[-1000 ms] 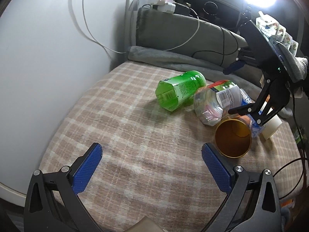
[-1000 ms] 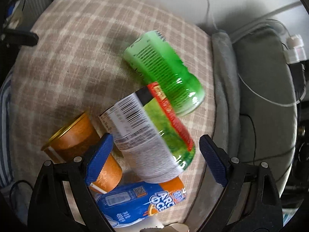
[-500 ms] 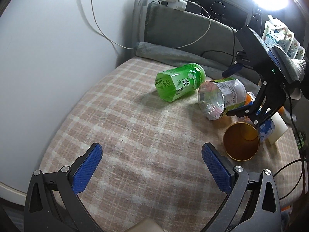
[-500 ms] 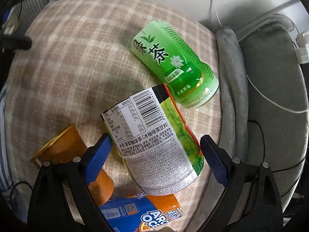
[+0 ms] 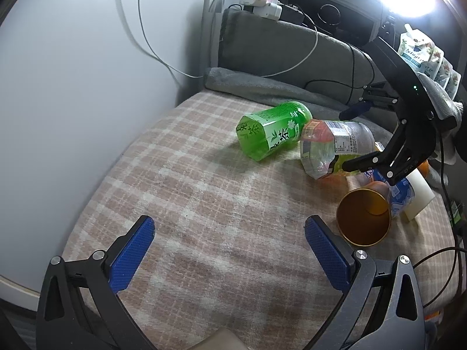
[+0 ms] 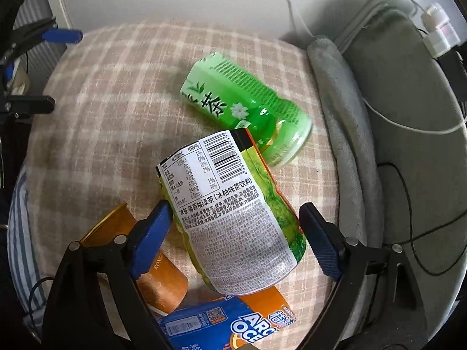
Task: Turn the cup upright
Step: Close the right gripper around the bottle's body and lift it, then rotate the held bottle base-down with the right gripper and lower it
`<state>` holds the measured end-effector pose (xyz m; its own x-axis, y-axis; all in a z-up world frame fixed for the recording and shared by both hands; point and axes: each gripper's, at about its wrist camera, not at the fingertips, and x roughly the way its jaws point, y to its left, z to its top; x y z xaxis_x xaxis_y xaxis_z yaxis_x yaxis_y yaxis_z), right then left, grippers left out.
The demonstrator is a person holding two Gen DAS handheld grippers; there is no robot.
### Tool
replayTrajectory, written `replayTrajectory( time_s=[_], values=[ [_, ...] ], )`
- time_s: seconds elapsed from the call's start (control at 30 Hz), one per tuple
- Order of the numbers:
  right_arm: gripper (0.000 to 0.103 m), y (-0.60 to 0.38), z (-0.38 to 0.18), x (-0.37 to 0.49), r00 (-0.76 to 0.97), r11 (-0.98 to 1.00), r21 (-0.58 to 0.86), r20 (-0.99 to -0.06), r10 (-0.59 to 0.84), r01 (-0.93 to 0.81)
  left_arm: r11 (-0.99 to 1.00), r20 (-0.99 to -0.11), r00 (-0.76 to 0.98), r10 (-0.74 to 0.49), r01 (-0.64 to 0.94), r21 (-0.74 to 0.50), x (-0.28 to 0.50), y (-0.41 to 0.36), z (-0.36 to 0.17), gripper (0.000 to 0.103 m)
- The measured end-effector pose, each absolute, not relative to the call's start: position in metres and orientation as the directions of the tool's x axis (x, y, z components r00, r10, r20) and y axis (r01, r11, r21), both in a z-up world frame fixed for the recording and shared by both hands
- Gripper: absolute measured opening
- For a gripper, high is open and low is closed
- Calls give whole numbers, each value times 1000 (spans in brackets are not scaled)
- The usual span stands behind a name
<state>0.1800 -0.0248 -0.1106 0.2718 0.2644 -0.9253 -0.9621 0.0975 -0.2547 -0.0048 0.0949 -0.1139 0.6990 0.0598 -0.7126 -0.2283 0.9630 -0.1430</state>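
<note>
Several cut-bottle cups lie on their sides on a plaid blanket [image 5: 204, 204]. A green tea cup [image 5: 271, 134] [image 6: 248, 108] lies farthest back. A clear labelled cup [image 5: 335, 151] [image 6: 236, 215] lies beside it. A gold-orange cup [image 5: 363, 218] [image 6: 157, 268] lies with its mouth towards the left wrist camera. My right gripper [image 6: 233, 239] is open, its blue pads straddling the labelled cup; it also shows in the left wrist view [image 5: 353, 140]. My left gripper [image 5: 230, 256] is open and empty over bare blanket.
A blue and orange cup [image 6: 233, 326] lies nearest the right wrist camera, under the labelled one. A white block [image 5: 417, 201] sits at the blanket's right edge. A grey cushion [image 5: 292, 55] and cables line the back. A white wall [image 5: 73, 87] is at left.
The right gripper has moved in until its open fingers straddle the labelled cup. The green and labelled cups have rolled and shifted. The left gripper has drifted slightly.
</note>
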Motion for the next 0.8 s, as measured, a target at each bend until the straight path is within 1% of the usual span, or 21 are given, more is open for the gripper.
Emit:
replayTrajectory(
  time_s=[0.13,0.27,0.4,0.63,0.73,0.8],
  values=[
    [90,-35,-93,183,275,165,-233,-909,313,-958,963,-710,702,59,-228,-145,-5,97,-113,102],
    [90,-44,-74,182,323,269,-236,-878,352,-934,964,-703,709,56,-221,-146,-7,95,-110,102],
    [90,-64,-55,169,350,364,-203,-847,401,-909,969,-690,723,43,-198,-147,-8,91,-104,102],
    [90,-117,-37,127,382,564,-71,-804,456,-823,981,-653,757,-1,-127,-149,-10,76,-90,102],
    [90,-144,-37,108,410,666,-9,-794,449,-746,985,-641,767,-36,-80,-151,-10,64,-85,102],
    [90,-162,-38,93,413,720,59,-785,461,-692,988,-635,770,-57,-49,-148,-11,55,-82,102]
  ],
)
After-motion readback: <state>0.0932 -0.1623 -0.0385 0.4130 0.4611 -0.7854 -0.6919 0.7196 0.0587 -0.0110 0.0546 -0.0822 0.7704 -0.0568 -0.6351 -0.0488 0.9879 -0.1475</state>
